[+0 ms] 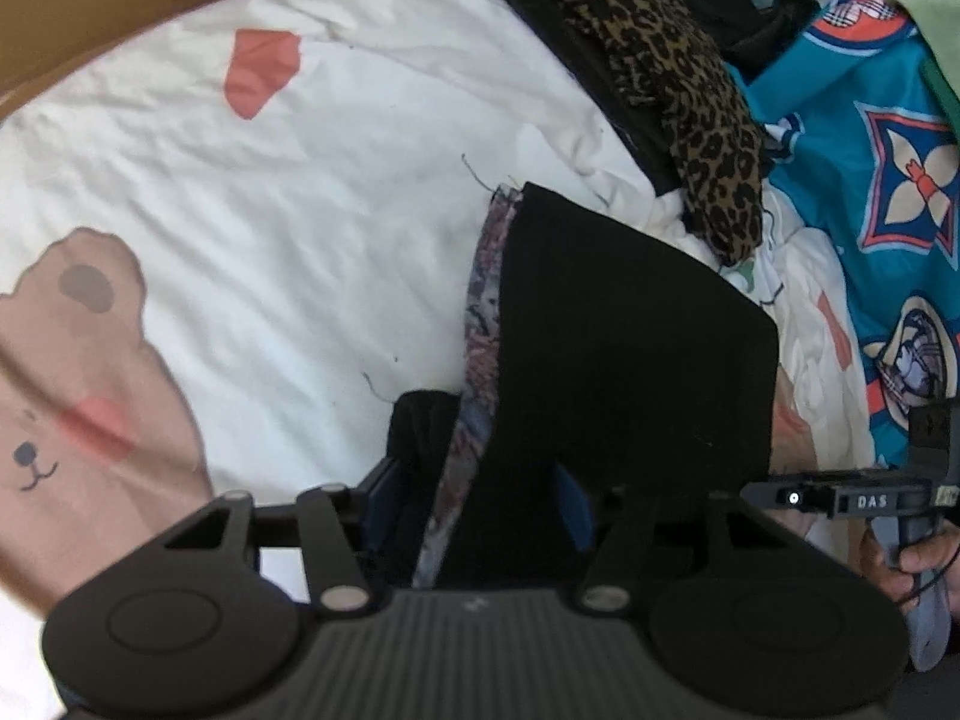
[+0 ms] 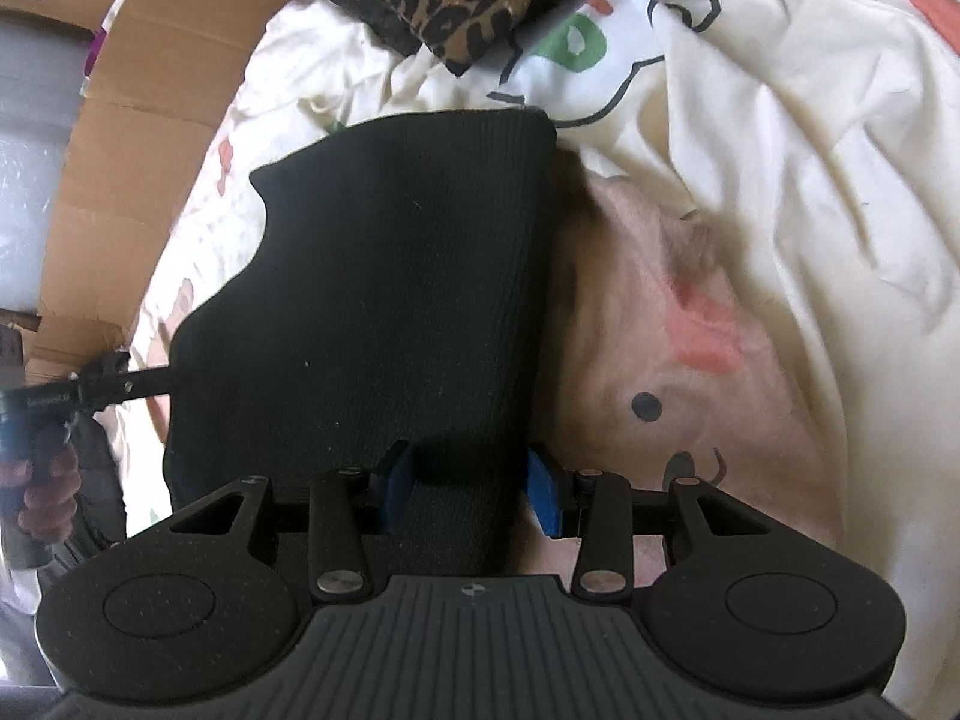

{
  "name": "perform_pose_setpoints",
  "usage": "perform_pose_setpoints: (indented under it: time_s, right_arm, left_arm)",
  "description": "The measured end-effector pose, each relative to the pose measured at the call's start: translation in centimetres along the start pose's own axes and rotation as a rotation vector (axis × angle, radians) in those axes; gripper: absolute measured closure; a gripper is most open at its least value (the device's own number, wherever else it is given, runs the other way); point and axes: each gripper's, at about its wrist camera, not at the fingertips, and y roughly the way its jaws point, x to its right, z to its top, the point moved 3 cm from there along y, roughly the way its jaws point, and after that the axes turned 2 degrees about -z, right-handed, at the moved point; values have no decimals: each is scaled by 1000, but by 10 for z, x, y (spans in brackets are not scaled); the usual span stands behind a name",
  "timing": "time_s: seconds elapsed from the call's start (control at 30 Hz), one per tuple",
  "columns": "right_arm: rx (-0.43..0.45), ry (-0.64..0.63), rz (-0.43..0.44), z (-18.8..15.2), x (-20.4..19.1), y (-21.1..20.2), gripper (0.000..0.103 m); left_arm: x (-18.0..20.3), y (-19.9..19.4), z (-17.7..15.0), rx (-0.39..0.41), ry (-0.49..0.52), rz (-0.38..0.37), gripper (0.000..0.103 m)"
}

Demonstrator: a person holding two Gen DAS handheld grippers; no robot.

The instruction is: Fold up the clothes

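Cloth, black and knitted (image 2: pixel 384 276), hangs folded between both tongs above a white bedspread (image 1: pixel 300 192) printed with a bear. The right tongs (image 2: pixel 474 492) clamp its edge between blue pads. The left tongs (image 1: pixel 474 516) have the cloth between their fingers, though dark fabric hides the pads, so I cannot tell whether they grip. If the left side is loose, the fold could slide open and land crooked near the leopard-print garment (image 1: pixel 690 120).
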Motion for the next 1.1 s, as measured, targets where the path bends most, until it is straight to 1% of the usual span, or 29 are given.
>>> perform_pose_setpoints:
  time_s: [0.1, 0.2, 0.3, 0.33, 0.37, 0.4, 0.43, 0.47, 0.5, 0.6, 0.63, 0.67, 0.77, 0.8, 0.83, 0.87, 0.93, 0.97, 1.0, 1.1]
  right_arm:
    - [0, 4, 5, 0, 1, 3, 56]
    - [2, 17, 16, 0, 4, 3, 56]
    - [3, 18, 27, 1, 4, 3, 67]
    - [3, 15, 31, 1, 4, 2, 76]
    - [2, 13, 34, 1, 3, 1, 77]
    - [1, 11, 37, 1, 3, 0, 81]
    - [0, 6, 45, 1, 3, -2, 90]
    - [-2, 0, 54, 1, 3, -4, 93]
    - [-4, -2, 71, 1, 2, -7, 96]
    - [-7, -9, 110, 0, 0, -15, 96]
    - [-7, -8, 110, 0, 1, -15, 95]
    - [-9, -1, 105, 0, 3, -13, 93]
    - [-16, 27, 92, -1, 9, -4, 91]
    - [-16, 33, 95, -2, 10, -1, 85]
    - [-19, 41, 101, -3, 11, 2, 78]
    - [-21, 46, 111, -4, 12, 5, 76]
    - [-22, 53, 130, -5, 12, 8, 68]
    - [-23, 55, 139, -6, 12, 10, 66]
    - [-23, 57, 148, -7, 13, 12, 60]
    - [-13, 82, 173, -8, 17, 12, 60]
  left_arm:
    - [-9, 5, 3, 14, -13, -55, 39]
    - [-12, 12, 0, 14, 13, -83, 37]
    - [-14, 13, -2, 36, 34, -104, 37]
    - [-15, 14, -3, 37, 39, -116, 40]
    - [-16, 14, -3, 39, 45, -129, 55]
    - [-16, 14, -4, 40, 52, -139, 58]
    - [-16, 12, -3, 42, 70, -139, 66]
    - [-14, 10, -3, 46, 93, -141, 71]
    - [-14, 9, -3, 46, 102, -148, 73]
    - [-21, 8, -2, 40, 67, -172, 72]
    - [-23, 9, -2, 37, 51, -179, 67]
    - [-25, 10, -2, 33, 35, -184, 58]
    - [-29, 14, -1, 24, 1, -200, 50]
    - [-30, 15, 0, 23, -3, -206, 49]
    - [-30, 16, 0, 22, -6, -212, 45]
    - [-30, 17, 0, 22, -3, -220, 41]
    - [-29, 19, 0, 23, 3, -228, 39]
    - [-29, 21, -1, 24, 3, -230, 36]
    - [-29, 22, -1, 26, 4, -234, 35]
    - [-29, 25, -1, 35, 2, -237, 33]
